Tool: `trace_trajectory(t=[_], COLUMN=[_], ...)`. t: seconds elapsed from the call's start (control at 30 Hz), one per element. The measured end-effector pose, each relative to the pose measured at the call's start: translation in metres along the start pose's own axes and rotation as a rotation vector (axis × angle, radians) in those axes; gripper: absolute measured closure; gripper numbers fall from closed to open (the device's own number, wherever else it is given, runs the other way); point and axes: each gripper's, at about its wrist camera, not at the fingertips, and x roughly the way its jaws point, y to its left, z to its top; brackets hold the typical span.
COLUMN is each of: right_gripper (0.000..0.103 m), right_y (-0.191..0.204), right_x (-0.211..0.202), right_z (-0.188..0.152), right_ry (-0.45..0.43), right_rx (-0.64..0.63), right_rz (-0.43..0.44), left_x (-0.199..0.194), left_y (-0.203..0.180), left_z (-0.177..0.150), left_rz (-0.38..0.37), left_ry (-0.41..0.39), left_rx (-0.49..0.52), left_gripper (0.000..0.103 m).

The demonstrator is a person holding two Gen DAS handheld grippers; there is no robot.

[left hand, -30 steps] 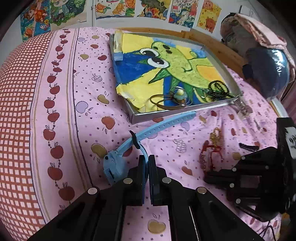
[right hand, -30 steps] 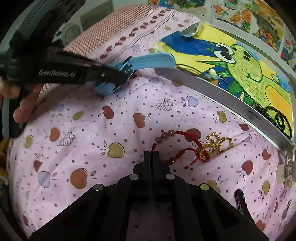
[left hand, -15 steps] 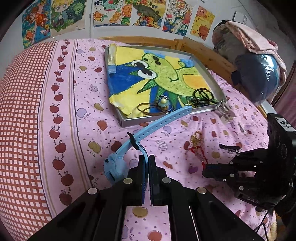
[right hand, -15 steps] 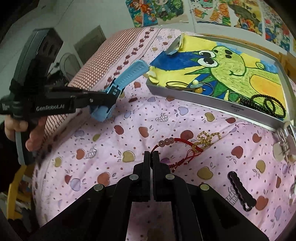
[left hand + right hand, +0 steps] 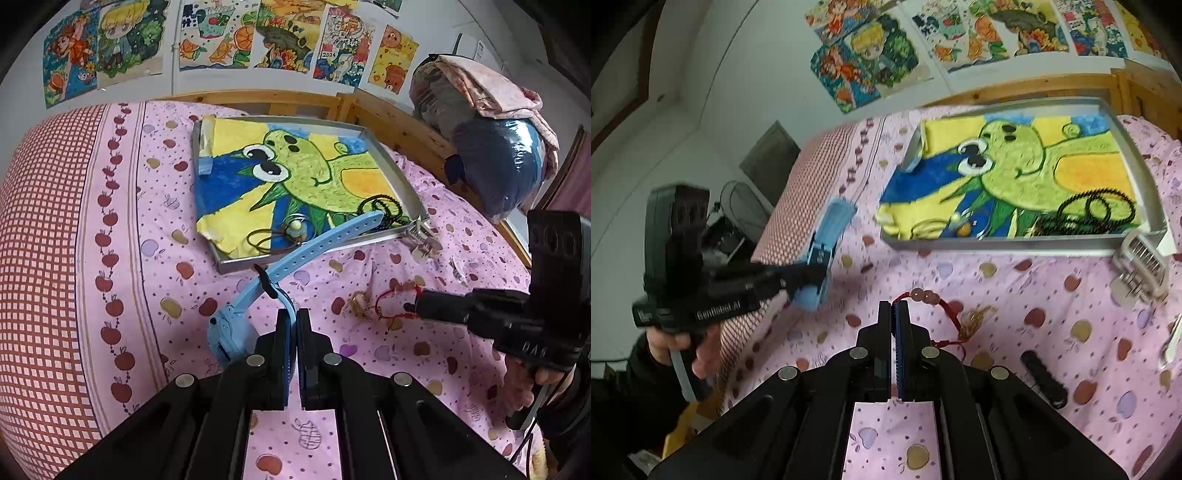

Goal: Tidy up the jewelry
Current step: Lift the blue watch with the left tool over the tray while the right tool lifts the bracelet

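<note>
My left gripper is shut on the strap of a light-blue watch, held above the pink bedspread; its long strap reaches toward the metal tray. The right wrist view shows this watch hanging from my left gripper at the left. My right gripper is shut on a red string bracelet with pinkish beads and a gold tassel. In the left wrist view the bracelet dangles from my right gripper.
The tray is lined with a green cartoon drawing and holds a black bead necklace and a cord pendant. A black hair clip and a silver comb clip lie on the bedspread. Wooden headboard and bundled bedding stand behind.
Both grippers have risen away from the bed. The red bracelet, lying on the bedspread before, now sits between my right fingers and hangs from them. The watch stayed in my left gripper.
</note>
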Motion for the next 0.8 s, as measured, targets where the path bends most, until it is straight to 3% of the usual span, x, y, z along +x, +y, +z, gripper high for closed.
trace_trajectory(t=[0.37, 0.8], right_gripper=[0.101, 0.101], right_y=[-0.005, -0.015], right_x=[-0.029, -0.04], right_z=[0.044, 0.129], right_ry=[-0.117, -0.235], right_rx=[0.011, -0.013], right_rz=[-0.012, -0.084], left_x=[-0.001, 0.027], left_y=[-0.011, -0.005], left_z=[0.028, 0.084], left_rz=[-0.02, -0.029], left_ry=[-0.046, -0.092], left_rx=[-0.015, -0.067], left_gripper=[0.099, 0.099])
